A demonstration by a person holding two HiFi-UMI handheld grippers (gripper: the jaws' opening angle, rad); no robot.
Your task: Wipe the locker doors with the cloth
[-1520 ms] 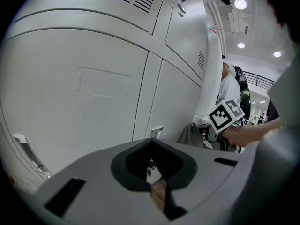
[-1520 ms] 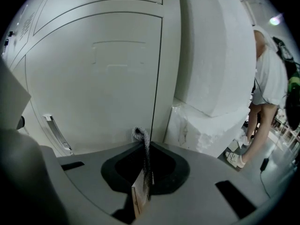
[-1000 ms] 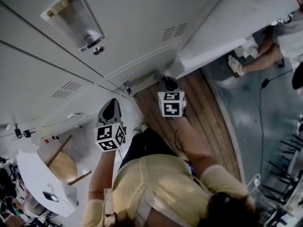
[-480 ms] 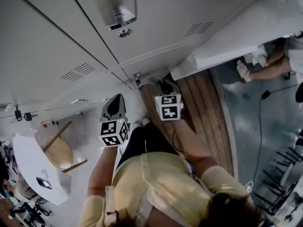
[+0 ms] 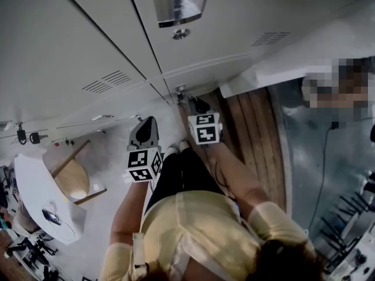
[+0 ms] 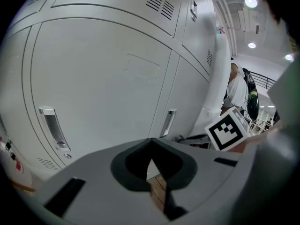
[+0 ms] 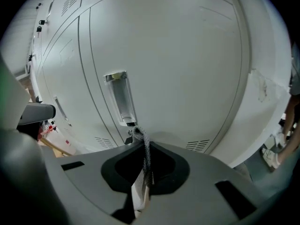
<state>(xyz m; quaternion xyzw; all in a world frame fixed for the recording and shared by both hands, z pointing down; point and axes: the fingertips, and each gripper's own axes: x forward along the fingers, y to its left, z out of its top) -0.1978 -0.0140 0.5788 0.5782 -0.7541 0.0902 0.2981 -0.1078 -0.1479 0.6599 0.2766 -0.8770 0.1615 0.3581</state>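
Grey locker doors [image 5: 76,45] fill the top of the head view, with a metal recessed handle [image 5: 179,2] above both grippers. My right gripper [image 5: 199,105] is close in front of the lockers' lower part, shut on a thin grey cloth [image 7: 142,146] that sticks up from between its jaws. In the right gripper view a locker door [image 7: 183,64] and its handle [image 7: 121,97] stand straight ahead of that gripper [image 7: 143,149]. My left gripper [image 5: 146,129] is lower and to the left, shut with nothing held [image 6: 150,150], facing other locker doors [image 6: 103,78].
An open white locker door [image 5: 304,57] juts out at the right above a strip of wooden floor [image 5: 252,133]. At the lower left stand a round white table [image 5: 35,192] and a wooden chair [image 5: 73,183]. A person [image 5: 340,89] is at the far right.
The head view has swung, so the locker handle has slid right and up in the picture. Both grippers stay close together before the lockers, the right still shut on the cloth.
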